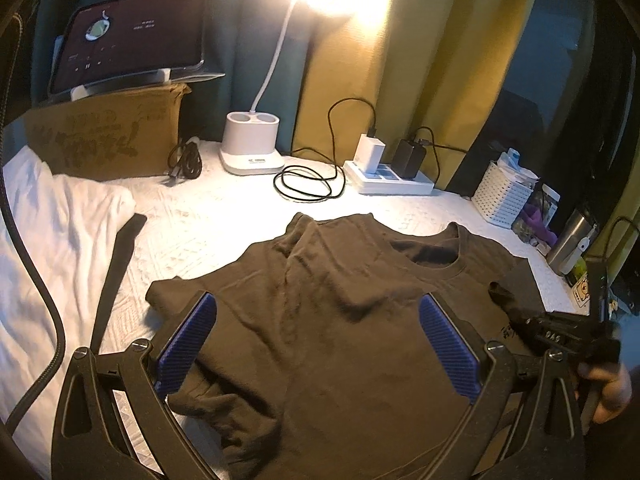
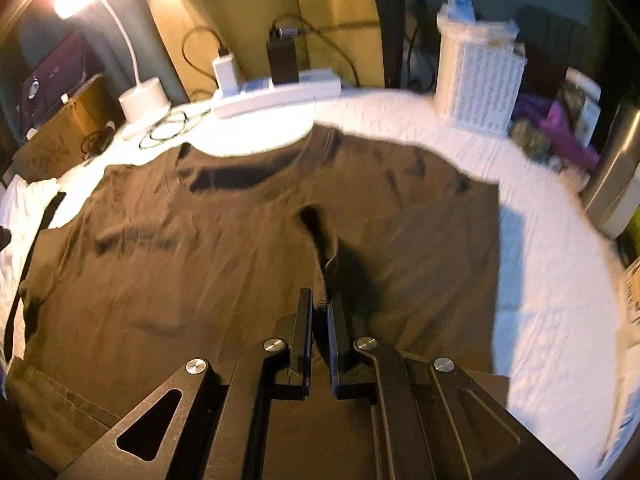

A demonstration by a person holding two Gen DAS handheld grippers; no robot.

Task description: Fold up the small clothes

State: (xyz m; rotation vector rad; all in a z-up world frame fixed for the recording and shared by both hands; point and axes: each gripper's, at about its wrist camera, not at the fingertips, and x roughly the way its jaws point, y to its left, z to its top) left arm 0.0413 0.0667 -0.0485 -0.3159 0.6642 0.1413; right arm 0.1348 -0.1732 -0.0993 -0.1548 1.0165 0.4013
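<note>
A dark brown T-shirt (image 1: 320, 320) lies spread on the white bedcover, neckline toward the far side. My left gripper (image 1: 318, 312) is open and hovers over the shirt's left half, with blue pads (image 1: 188, 344) wide apart. My right gripper (image 2: 320, 300) is shut on a fold of the shirt (image 2: 240, 240), pinching fabric near the right sleeve area and lifting it slightly. The right gripper also shows in the left wrist view (image 1: 560, 332) at the shirt's right edge.
A white garment (image 1: 52, 232) lies at the left. At the back stand a cardboard box (image 1: 108, 136), a lit desk lamp (image 1: 252, 148), coiled cable (image 1: 308, 184), a power strip (image 1: 392, 180), a white basket (image 1: 504, 196) and a steel tumbler (image 1: 568, 244).
</note>
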